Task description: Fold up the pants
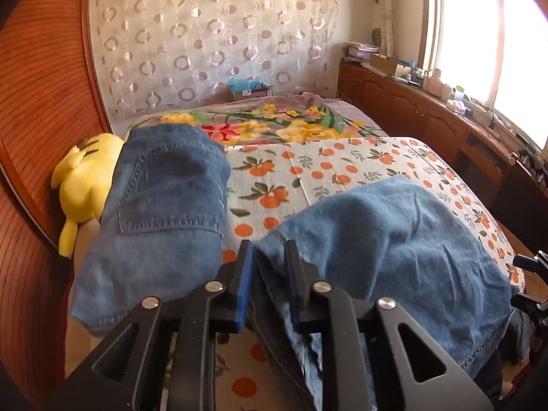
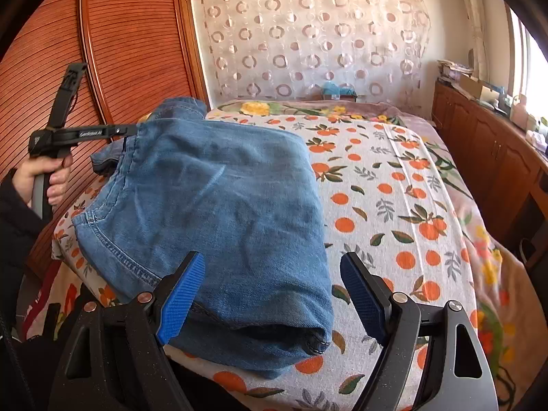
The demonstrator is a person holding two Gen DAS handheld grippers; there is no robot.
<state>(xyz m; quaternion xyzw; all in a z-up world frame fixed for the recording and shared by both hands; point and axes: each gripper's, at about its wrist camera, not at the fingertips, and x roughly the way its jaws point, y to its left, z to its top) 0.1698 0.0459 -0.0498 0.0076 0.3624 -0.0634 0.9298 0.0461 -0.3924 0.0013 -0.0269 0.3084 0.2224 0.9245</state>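
Observation:
Blue denim pants [image 2: 219, 212] lie partly folded on the bed with the orange-print sheet [image 2: 394, 185]. In the left wrist view, my left gripper [image 1: 269, 250] is shut on a fold of the pants [image 1: 376, 239] and lifts it; the seat part with a back pocket [image 1: 164, 195] hangs to the left. In the right wrist view, my right gripper [image 2: 274, 274] is open, its blue-padded fingers [image 2: 181, 294] on either side of the folded near end of the pants. The left gripper [image 2: 133, 130] shows there at the pants' far left corner, held by a hand.
A yellow plush toy [image 1: 85, 178] lies at the bed's left edge against a wooden wardrobe [image 1: 37, 109]. A floral blanket [image 1: 274, 123] covers the far bed. Wooden cabinets [image 1: 428, 120] with clutter run under the window at right. A patterned curtain [image 1: 212, 37] hangs behind.

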